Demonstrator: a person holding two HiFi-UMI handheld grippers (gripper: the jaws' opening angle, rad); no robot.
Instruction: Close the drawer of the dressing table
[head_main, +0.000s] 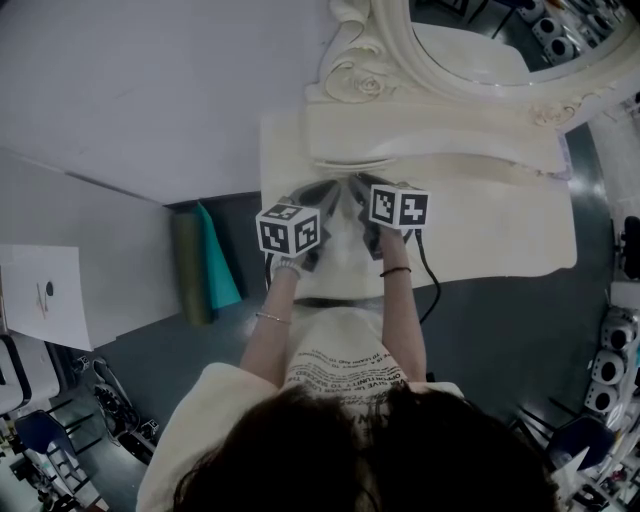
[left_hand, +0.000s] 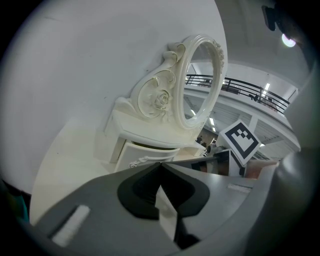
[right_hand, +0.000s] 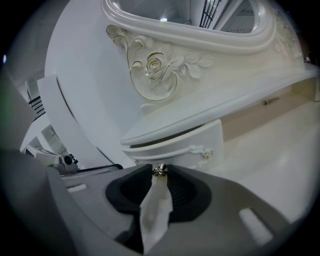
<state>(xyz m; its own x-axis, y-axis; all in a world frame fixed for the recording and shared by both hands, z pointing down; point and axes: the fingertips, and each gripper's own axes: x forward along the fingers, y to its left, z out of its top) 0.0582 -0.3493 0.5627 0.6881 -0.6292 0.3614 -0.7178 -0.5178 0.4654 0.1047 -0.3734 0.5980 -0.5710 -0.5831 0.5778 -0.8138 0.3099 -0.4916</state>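
The cream dressing table (head_main: 500, 230) carries an oval mirror (head_main: 480, 40) on a carved frame. Under the mirror's shelf a small white drawer (right_hand: 185, 145) stands a little way out, with a dark gap above its front. My right gripper (right_hand: 160, 172) has its tips closed on the drawer's small metal knob (right_hand: 160, 169). My left gripper (left_hand: 161, 165) is shut with nothing in it, just before the drawer (left_hand: 142, 155) front and left of the right gripper's marker cube (left_hand: 243, 141). In the head view the left gripper (head_main: 325, 192) and the right gripper (head_main: 358, 185) meet at the drawer (head_main: 350, 162).
A teal and green rolled sheet (head_main: 205, 265) leans by the table's left side. A white board with a paper (head_main: 45, 295) lies further left. A black cable (head_main: 430, 280) hangs from the right gripper. Equipment (head_main: 610, 360) stands on the floor at the right.
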